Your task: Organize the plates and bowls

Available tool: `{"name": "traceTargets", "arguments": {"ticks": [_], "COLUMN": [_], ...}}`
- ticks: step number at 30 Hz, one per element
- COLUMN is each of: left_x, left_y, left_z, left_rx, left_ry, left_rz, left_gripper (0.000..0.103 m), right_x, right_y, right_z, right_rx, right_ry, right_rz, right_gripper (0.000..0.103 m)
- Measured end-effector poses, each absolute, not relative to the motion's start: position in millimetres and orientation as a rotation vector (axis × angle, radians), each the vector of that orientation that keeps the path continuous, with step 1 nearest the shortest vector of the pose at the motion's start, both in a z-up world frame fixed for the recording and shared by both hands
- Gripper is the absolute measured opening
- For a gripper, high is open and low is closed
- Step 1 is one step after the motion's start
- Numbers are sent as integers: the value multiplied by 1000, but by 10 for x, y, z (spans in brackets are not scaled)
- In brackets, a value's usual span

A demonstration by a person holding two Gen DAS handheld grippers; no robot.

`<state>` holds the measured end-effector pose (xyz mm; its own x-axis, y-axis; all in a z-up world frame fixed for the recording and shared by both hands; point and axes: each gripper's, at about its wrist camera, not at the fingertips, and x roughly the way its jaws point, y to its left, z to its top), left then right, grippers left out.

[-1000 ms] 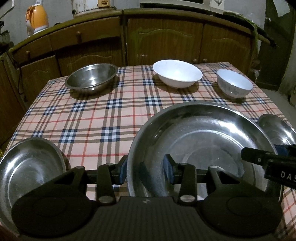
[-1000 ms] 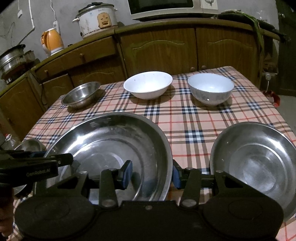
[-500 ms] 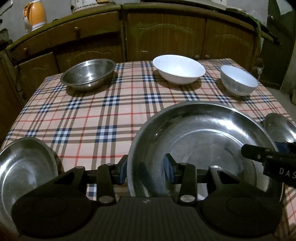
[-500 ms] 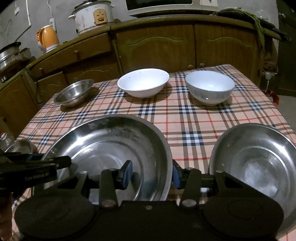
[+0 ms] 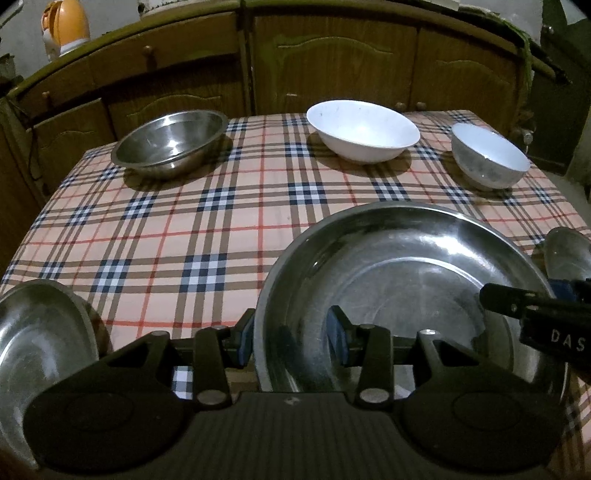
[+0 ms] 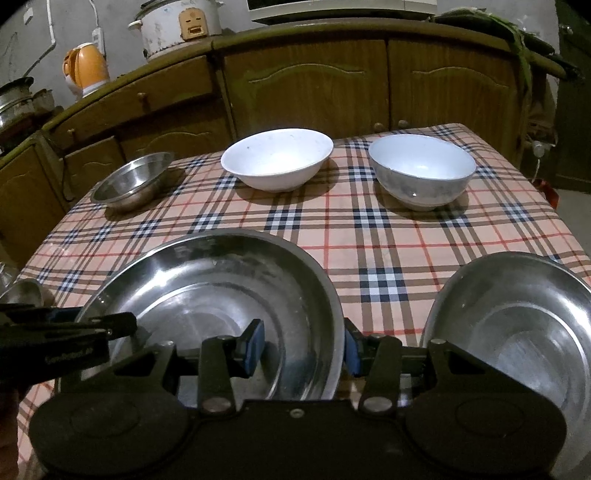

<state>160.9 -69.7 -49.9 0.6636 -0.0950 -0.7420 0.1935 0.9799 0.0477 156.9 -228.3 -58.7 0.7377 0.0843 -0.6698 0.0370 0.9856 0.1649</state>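
Observation:
A large steel plate (image 5: 406,280) sits at the near edge of the checked table; it also shows in the right wrist view (image 6: 207,291). My left gripper (image 5: 291,338) straddles its left rim with its jaws apart. My right gripper (image 6: 304,345) straddles its right rim, jaws apart too. A smaller steel plate (image 5: 33,339) lies at the near left, another (image 6: 517,332) at the near right. At the back stand a steel bowl (image 5: 170,142), a wide white bowl (image 5: 364,129) and a smaller white bowl (image 5: 487,157).
Wooden cabinets (image 6: 314,88) run behind the table. On the counter stand an orange kettle (image 6: 86,70) and a rice cooker (image 6: 177,26). The checked tablecloth (image 5: 184,229) stretches between the plates and the bowls.
Both cameras have risen and tilted a little; the bowls at the back sit lower in view. The jaws stay apart around the large plate's rim.

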Motion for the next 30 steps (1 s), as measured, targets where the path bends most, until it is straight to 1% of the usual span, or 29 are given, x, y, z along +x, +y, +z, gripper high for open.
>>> {"name": "traceTargets", "arguments": {"ticks": [18, 27, 30], "left_x": [1814, 1846, 1843], "left_y": [-682, -692, -659], "left_z": [-565, -564, -547], "left_rx": [119, 111, 102], "left_ry": [834, 820, 817], "left_rz": [-144, -147, -138], "left_gripper": [41, 44, 47], "right_x": [1860, 1920, 1892], "right_y": [-2270, -2278, -2317], "right_z": [-656, -687, -643], "right_rx": [157, 142, 135], "right_ry": [747, 753, 732], "right_rz": [40, 19, 0], "right_gripper": [56, 56, 56]}}
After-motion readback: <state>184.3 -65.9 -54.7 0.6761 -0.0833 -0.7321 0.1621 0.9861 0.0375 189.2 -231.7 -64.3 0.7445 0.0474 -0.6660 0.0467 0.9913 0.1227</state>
